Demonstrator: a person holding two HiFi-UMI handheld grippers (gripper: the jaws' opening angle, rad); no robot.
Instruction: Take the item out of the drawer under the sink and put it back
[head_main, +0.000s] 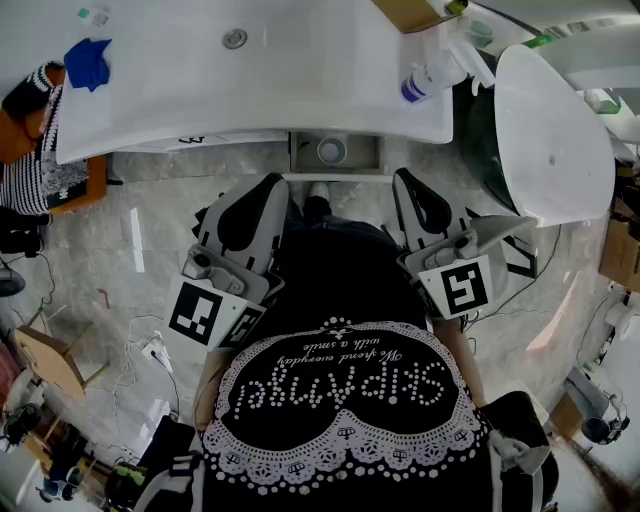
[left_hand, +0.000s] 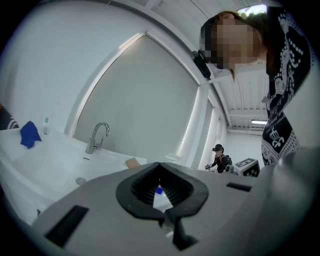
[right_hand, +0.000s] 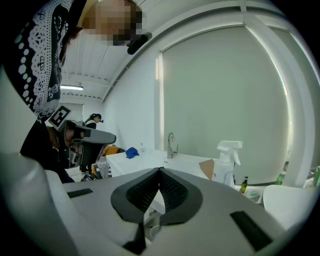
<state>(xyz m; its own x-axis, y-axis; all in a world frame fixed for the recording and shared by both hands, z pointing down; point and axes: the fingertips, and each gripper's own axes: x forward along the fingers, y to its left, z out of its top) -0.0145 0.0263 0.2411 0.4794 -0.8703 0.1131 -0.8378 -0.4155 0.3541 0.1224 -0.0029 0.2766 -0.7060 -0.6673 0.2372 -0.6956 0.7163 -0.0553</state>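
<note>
White sink counter (head_main: 250, 90) and marble floor lie below you. Under the basin the drawer (head_main: 300, 152) stands open with a round white item (head_main: 331, 151) resting inside. Judging by that, the lift-out or the closing may still be left. Your left gripper (head_main: 272, 188) and right gripper (head_main: 405, 180) are both clenched on nothing, held roughly level by your waist and pointing toward the drawer.

Spray btl (head_main: 430, 76), prob. blue cloth (head_main: 88, 62)

We hold the left gripper (head_main: 270, 190) and right gripper (head_main: 408, 185) facing the sink (head_main: 250, 80); its drawer (head_main: 300, 156) is open, a round white item (head_main: 331, 151) inside.
</note>
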